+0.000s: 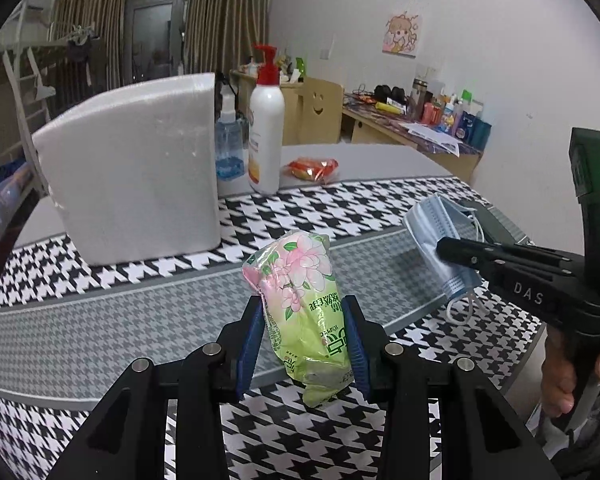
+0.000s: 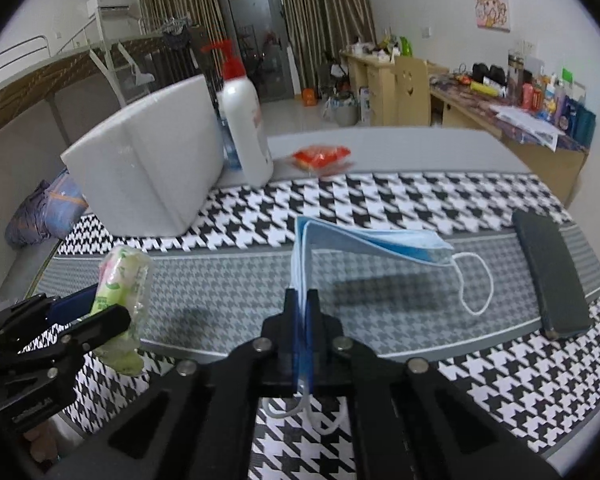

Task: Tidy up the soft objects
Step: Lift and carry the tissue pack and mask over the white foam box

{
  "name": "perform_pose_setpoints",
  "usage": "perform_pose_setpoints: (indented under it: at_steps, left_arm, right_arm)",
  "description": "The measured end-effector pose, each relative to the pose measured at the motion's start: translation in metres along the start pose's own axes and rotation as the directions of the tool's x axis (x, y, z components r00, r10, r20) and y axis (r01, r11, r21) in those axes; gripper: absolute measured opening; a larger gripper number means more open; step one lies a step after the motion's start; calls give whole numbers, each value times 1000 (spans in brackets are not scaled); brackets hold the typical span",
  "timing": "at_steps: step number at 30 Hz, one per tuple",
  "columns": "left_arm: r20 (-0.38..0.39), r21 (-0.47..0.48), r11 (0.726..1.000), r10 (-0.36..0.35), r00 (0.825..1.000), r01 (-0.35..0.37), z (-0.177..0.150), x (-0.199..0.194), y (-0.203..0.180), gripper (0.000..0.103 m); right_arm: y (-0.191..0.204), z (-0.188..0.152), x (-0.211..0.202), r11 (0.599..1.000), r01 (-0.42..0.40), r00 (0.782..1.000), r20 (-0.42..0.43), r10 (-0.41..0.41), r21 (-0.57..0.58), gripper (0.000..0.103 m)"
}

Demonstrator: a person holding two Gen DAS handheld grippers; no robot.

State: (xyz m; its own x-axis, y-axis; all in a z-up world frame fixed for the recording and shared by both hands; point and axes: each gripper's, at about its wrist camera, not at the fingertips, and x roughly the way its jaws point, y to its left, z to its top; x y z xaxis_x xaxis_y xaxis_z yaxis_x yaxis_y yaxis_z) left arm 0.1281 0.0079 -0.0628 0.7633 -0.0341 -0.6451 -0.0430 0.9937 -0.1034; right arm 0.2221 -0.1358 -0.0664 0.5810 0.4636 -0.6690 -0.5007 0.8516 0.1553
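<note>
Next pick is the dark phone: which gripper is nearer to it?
Right. The right gripper, holding the mask, is beside the phone; the left gripper is farther away.

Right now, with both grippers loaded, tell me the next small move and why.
Probably carry both loads toward the white foam box. The left gripper is clamped on the floral tissue pack, the right gripper is shut on the blue face masks, and both hang clear of the houndstooth cloth. Whether the box is open cannot be seen.

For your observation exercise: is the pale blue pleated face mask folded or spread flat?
Folded. The pale blue pleated face mask is doubled over, its layers pinched in the right gripper, ear loop dangling.
</note>
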Motion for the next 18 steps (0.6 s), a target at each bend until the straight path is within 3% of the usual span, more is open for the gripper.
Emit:
perform_pose_setpoints:
  at_steps: [18]
  left_arm:
    - [82, 13, 999, 43, 996, -44, 18, -22, 21, 41]
  right_arm:
    - [31, 17, -19, 998, 1, 997, 72, 4, -70, 5]
